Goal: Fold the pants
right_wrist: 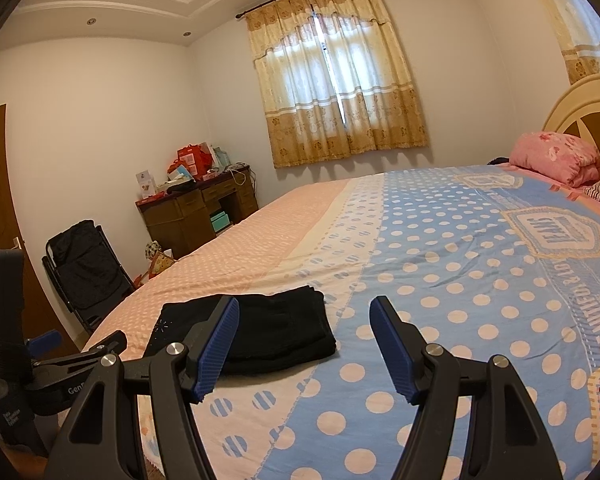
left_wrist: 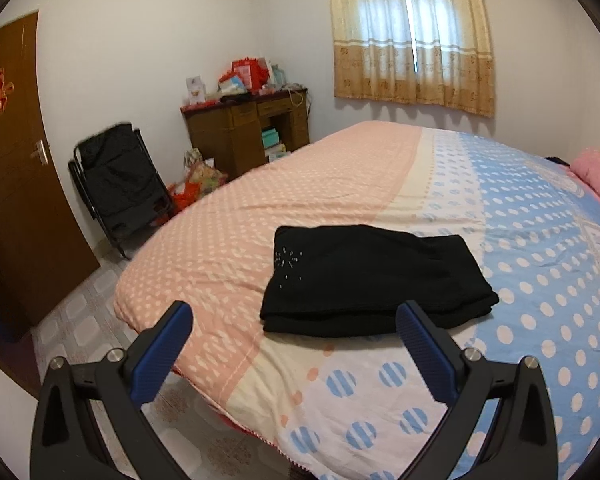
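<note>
Fingers of the left gripper (left_wrist: 294, 318) and right gripper (right_wrist: 304, 318) are standing apart, holding nothing. The pants (left_wrist: 374, 280) are lying folded on the bed (left_wrist: 228, 216), so folding looks finished; at most a tidying press is remaining.

Black pants (left_wrist: 374, 278) lie folded flat on my bed (left_wrist: 340, 184), near its front edge. My left gripper (left_wrist: 296, 320) hangs just short of them, jaws spread, nothing between.

White plastered walls. Window with beige patterned curtains (left_wrist: 412, 36) at 1 o'clock, daylight behind. Dark wooden desk (left_wrist: 246, 132) at 11 o'clock; brown wooden door (left_wrist: 16, 168) at 9 o'clock. Pale tiled floor (left_wrist: 80, 320).
</note>
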The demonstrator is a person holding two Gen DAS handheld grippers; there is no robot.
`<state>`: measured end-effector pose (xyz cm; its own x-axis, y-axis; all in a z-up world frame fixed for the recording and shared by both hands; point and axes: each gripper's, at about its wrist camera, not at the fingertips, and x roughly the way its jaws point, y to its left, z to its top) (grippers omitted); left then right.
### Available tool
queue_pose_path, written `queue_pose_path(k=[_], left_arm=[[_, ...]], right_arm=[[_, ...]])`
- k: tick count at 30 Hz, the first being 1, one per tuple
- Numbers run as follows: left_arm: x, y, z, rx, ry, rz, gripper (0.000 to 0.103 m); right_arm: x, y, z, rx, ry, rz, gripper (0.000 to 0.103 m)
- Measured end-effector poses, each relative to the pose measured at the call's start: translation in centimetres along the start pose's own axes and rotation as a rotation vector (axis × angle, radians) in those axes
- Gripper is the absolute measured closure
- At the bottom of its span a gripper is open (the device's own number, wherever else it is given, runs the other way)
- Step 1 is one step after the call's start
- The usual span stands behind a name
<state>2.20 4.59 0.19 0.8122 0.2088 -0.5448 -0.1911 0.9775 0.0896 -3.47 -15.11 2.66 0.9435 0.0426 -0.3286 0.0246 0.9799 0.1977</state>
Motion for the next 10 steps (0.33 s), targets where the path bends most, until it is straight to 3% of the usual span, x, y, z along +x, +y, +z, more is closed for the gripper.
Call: queue_pose_path(k=[10], left_arm=[[0.3,-0.8,0.5,0.005,0.04,-0.044,0.0]], right_arm=[[-0.6,-2.6,0.8,0.045,-0.012,-0.078,0.034]])
